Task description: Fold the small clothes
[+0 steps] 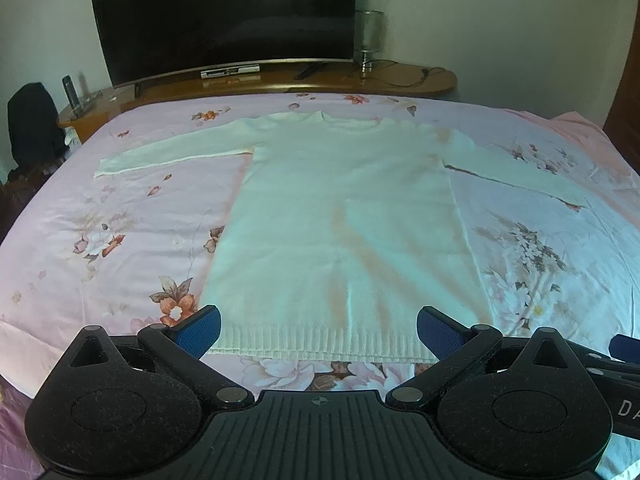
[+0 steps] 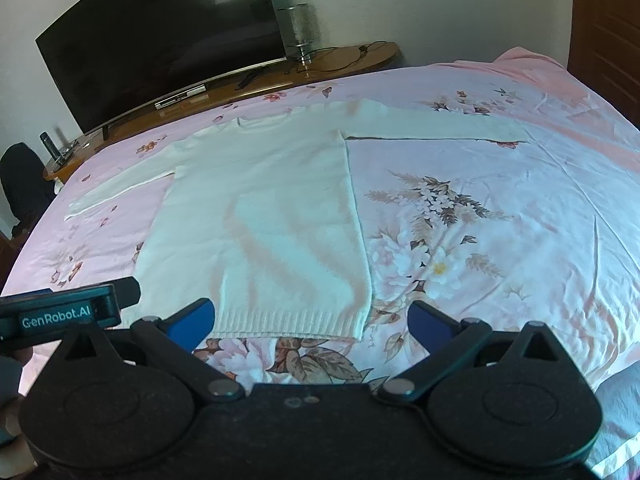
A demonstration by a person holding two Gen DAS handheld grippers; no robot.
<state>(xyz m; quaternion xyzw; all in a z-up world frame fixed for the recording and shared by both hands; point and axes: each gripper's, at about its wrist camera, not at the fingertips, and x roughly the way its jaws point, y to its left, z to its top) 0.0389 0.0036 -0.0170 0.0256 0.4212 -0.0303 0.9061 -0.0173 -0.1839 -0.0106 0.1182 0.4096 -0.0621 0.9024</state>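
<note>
Left gripper (image 1: 319, 334) sits low at the near edge of the bed, its blue-padded fingers (image 1: 199, 330) spread wide with nothing between them, framing the ribbed hem of the white sweater (image 1: 340, 216). Right gripper (image 2: 309, 326) is alongside it, fingers just as wide apart and empty-handed, the hem's right corner lying between its two blue pads (image 2: 192, 322). In the right wrist view the left tool pokes in from the left, marked "GenRobot.AI".

The sweater lies flat, spread out on the pink floral bedspread (image 1: 120, 240), hem toward the grippers and neckline at the far end. Both long sleeves stretch outward: one to the left (image 1: 168, 154), the other to the right (image 2: 436, 126), each lying flat on the cover. Whether the pads touch the knit, I can't tell from here.

Beyond the bed's far edge runs a wooden TV stand (image 1: 360, 80) carrying a big dark television (image 1: 224, 16), a silvery lamp (image 1: 368, 36) to its right with a cable trailing across the wood, and a flat set-top box (image 1: 230, 72) under the screen. A dark bundle (image 1: 32, 120) sits at far left.
</note>
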